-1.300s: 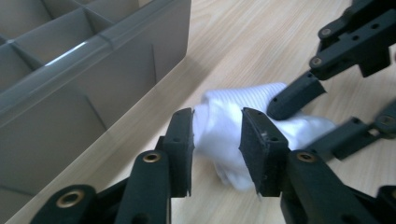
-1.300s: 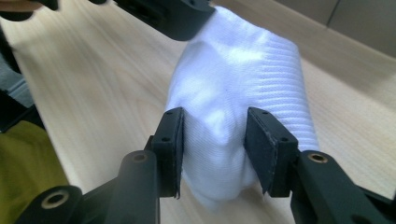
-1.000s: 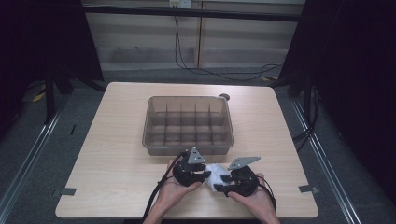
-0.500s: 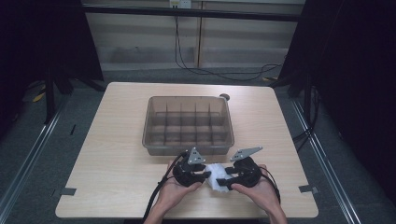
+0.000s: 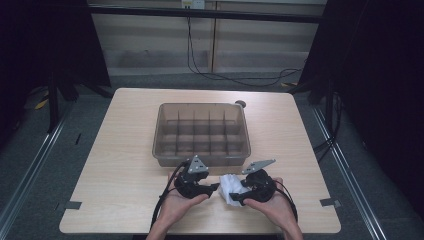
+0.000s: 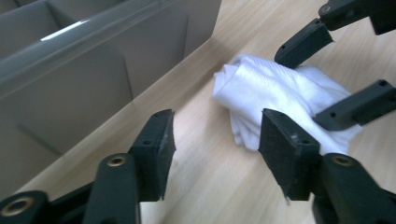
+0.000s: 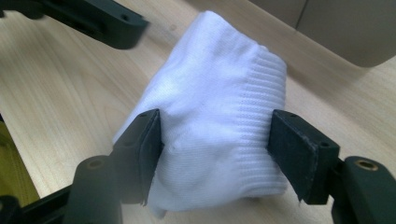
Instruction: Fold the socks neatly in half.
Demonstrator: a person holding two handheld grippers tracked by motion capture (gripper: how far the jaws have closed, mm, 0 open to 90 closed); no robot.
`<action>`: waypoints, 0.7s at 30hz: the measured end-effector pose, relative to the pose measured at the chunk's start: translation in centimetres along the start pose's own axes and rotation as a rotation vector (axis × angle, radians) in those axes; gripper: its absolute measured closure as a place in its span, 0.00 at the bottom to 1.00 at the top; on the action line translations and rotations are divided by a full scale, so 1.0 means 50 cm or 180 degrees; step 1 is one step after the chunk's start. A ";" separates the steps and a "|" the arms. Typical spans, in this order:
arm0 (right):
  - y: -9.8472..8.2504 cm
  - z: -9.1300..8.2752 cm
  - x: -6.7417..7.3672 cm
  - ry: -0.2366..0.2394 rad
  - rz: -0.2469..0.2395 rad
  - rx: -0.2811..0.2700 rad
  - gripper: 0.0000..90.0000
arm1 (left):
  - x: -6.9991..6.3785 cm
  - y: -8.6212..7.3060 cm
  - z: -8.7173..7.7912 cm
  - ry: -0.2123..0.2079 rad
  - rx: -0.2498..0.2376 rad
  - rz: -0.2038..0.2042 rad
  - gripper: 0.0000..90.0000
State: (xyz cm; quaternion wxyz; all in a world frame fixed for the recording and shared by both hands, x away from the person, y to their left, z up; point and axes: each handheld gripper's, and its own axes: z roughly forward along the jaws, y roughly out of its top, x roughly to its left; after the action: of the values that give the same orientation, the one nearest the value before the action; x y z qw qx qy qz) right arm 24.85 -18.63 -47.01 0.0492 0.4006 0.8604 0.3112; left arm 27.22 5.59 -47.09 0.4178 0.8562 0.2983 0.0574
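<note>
From above, the translucent grey plastic organiser box [image 5: 202,132] with its grid of compartments stands mid-surface, its near wall just beyond my hands; a small dark round thing [image 5: 240,104] sits at its far right corner. The pale wooden surface [image 5: 120,150] carries the folded white knitted cloth [image 5: 229,187] close to the near edge, between my two grippers. My left gripper [image 5: 214,187] points right toward the cloth, my right gripper [image 5: 239,194] points left at it.

In the left gripper view, the box wall [image 6: 93,79] rises at the left, close beside my jaws. The cloth [image 6: 266,93] lies bunched on the bare wood just ahead and to the right. My left gripper [image 6: 215,135] has just been opening; its jaws stand apart with only wood between them, the right pad overlapping the cloth's edge. Beyond, my right gripper [image 6: 327,74] straddles the cloth.

In the right gripper view, the cloth [image 7: 219,121], ribbed at one hem, stands between my right gripper's [image 7: 215,140] jaws, which have just been opening: the left pad touches it, the right pad stands just clear.
</note>
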 end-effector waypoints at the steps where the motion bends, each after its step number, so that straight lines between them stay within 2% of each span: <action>1: -0.002 0.000 0.000 -0.0002 0.0035 0.0005 0.38 | 0.001 -0.003 -0.004 0.0031 -0.0008 0.0013 0.46; 3: -0.004 -0.001 -0.003 -0.0002 0.0069 -0.0007 0.38 | 0.005 -0.012 -0.015 0.0088 -0.0040 -0.0008 0.43; 6: -0.006 -0.002 -0.006 -0.0049 0.0151 0.0010 0.39 | 0.014 -0.021 -0.033 0.0263 -0.0078 -0.0005 0.35; 10: -0.006 -0.004 -0.011 -0.0111 0.0227 -0.0001 0.40 | 0.023 -0.033 -0.048 0.0311 -0.0200 -0.0016 0.25; 12: -0.007 -0.006 -0.014 -0.0144 0.0282 0.0004 0.41 | 0.026 -0.042 -0.054 0.0377 -0.0232 -0.0047 0.24; 14: -0.009 -0.007 -0.019 -0.0157 0.0316 0.0001 0.41 | 0.031 -0.051 -0.059 0.0379 -0.0258 -0.0072 0.22; 17: -0.011 -0.011 -0.028 -0.0204 0.0400 0.0004 0.42 | 0.034 -0.070 -0.070 0.0425 -0.0428 -0.0063 0.17; 21: -0.017 -0.018 -0.037 -0.0286 0.0522 0.0024 0.43 | 0.042 -0.091 -0.087 0.0454 -0.0586 -0.0131 0.18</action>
State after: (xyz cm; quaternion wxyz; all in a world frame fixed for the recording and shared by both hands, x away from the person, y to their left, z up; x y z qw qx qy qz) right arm 25.26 -20.82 -47.09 0.0607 0.4834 0.8228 0.2927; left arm 25.30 11.89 -48.03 0.4735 0.8016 0.3383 0.1368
